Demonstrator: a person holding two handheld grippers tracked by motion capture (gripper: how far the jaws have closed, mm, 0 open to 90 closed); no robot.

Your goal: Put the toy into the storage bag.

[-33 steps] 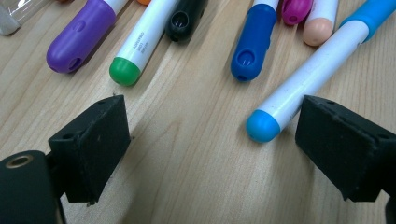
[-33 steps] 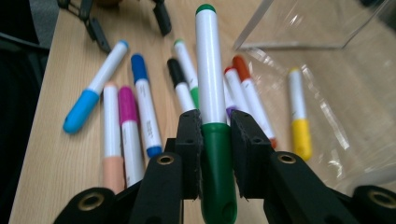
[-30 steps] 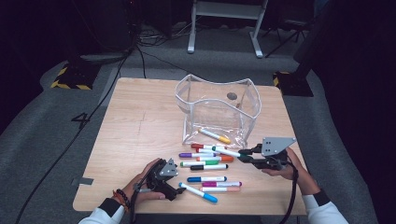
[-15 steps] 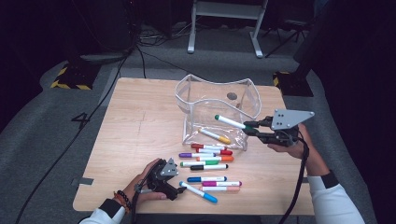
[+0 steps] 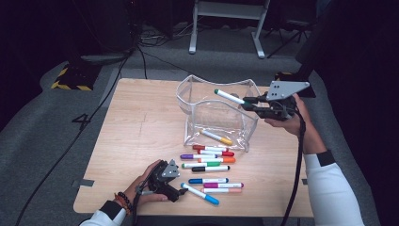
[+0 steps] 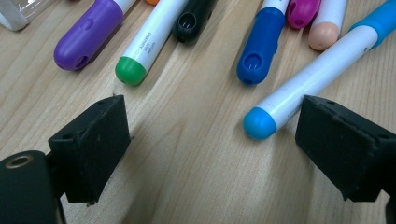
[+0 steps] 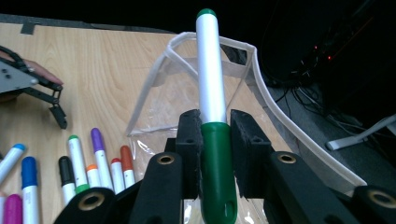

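Observation:
My right gripper hangs over the right rim of a clear plastic pouch, shut on a green-capped white marker. In the right gripper view the pads pinch that marker just above its cap, and it points over the pouch opening. A yellow marker lies inside the pouch. My left gripper rests open on the table at the front left. In the left gripper view its jaws stand wide around bare wood, the light blue marker close to the right pad.
Several loose markers lie in rows on the wooden table in front of the pouch: purple, red, orange, green, black, blue, magenta, peach. Dark floor, cables and a white stand lie beyond the far edge.
My right gripper has lifted the green marker from beside the marker pile up and back to the pouch's upper right rim. The left gripper has stayed put.

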